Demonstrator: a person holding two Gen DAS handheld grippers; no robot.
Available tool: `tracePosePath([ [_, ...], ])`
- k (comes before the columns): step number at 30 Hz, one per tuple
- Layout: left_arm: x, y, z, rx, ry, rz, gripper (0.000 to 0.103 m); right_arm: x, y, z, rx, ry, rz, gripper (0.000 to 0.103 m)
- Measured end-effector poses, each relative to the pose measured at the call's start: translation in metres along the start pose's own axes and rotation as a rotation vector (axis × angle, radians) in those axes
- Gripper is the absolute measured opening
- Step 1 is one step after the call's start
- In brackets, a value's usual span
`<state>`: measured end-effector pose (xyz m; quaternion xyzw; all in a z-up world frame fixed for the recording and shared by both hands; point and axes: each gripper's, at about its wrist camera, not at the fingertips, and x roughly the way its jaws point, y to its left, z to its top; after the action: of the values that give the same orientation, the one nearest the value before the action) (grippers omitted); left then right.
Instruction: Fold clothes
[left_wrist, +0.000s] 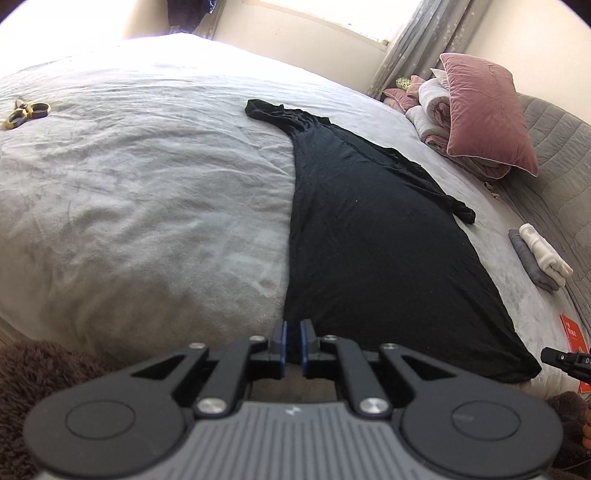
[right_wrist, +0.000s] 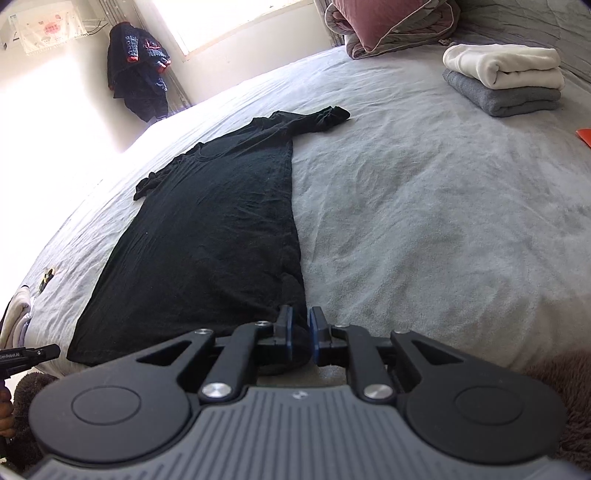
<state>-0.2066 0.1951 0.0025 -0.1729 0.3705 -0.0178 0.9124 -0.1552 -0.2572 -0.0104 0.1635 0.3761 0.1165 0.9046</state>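
Observation:
A black T-shirt (left_wrist: 369, 240) lies spread flat on the grey bed (left_wrist: 147, 203), collar far, hem at the near edge. In the left wrist view my left gripper (left_wrist: 294, 332) sits at the hem's left corner. Its blue pads stand a narrow slit apart, with dark cloth in the slit and no clear squeeze on it. The right wrist view shows the same T-shirt (right_wrist: 214, 229), and my right gripper (right_wrist: 301, 321) is at the hem's right corner. A small gap shows between its pads, with bunched black cloth loose between them.
Folded white (right_wrist: 502, 64) and grey (right_wrist: 506, 96) clothes are stacked at the far right of the bed. A pink pillow (left_wrist: 484, 110) and rolled bedding lie by the headboard. Scissors (left_wrist: 26, 110) rest far left. A brown fuzzy throw (left_wrist: 37, 369) borders the near edge.

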Motion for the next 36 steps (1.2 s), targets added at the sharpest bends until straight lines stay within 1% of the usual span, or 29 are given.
tracePosePath([
  [3, 0.003, -0.018, 0.002, 0.067, -0.017, -0.024, 0.013, 0.008, 0.007, 0.008, -0.034, -0.004, 0.0, 0.015],
  [5, 0.01, -0.03, 0.002, 0.113, -0.01, -0.045, 0.021, 0.017, 0.013, 0.011, -0.058, 0.005, 0.008, 0.015],
  [7, 0.017, -0.041, 0.0, 0.158, -0.004, -0.069, 0.026, 0.027, 0.018, 0.014, -0.083, 0.015, 0.014, 0.015],
  [9, 0.025, -0.051, -0.004, 0.203, 0.001, -0.091, 0.027, 0.038, 0.023, 0.016, -0.111, 0.025, 0.012, 0.015],
  [12, 0.037, -0.059, -0.009, 0.239, 0.026, -0.118, 0.027, 0.052, 0.024, 0.019, -0.126, 0.049, 0.006, 0.015],
  [14, 0.044, -0.061, -0.013, 0.251, 0.045, -0.137, 0.027, 0.06, 0.024, 0.02, -0.131, 0.06, -0.001, 0.015],
  [17, 0.051, -0.059, -0.019, 0.259, 0.068, -0.136, 0.027, 0.068, 0.026, 0.018, -0.16, 0.06, -0.034, 0.015],
  [21, 0.051, -0.056, -0.022, 0.274, 0.065, -0.148, 0.028, 0.076, 0.033, 0.01, -0.257, 0.047, -0.078, 0.014],
  [22, 0.051, -0.055, -0.021, 0.272, 0.067, -0.15, 0.028, 0.077, 0.035, 0.008, -0.29, 0.042, -0.092, 0.008],
  [24, 0.05, -0.055, -0.02, 0.268, 0.07, -0.155, 0.028, 0.078, 0.039, 0.006, -0.334, 0.032, -0.119, 0.002],
  [25, 0.05, -0.054, -0.02, 0.269, 0.07, -0.159, 0.028, 0.076, 0.039, 0.007, -0.338, 0.024, -0.124, 0.0],
  [31, 0.048, -0.052, -0.02, 0.288, 0.077, -0.181, 0.028, 0.052, 0.031, 0.02, -0.273, -0.067, -0.13, 0.0],
  [34, 0.049, -0.052, -0.02, 0.291, 0.077, -0.18, 0.028, 0.061, 0.02, 0.024, -0.236, -0.04, -0.142, 0.0],
  [36, 0.047, -0.054, -0.02, 0.297, 0.074, -0.183, 0.029, 0.063, 0.013, 0.023, -0.188, -0.016, -0.1, 0.003],
])
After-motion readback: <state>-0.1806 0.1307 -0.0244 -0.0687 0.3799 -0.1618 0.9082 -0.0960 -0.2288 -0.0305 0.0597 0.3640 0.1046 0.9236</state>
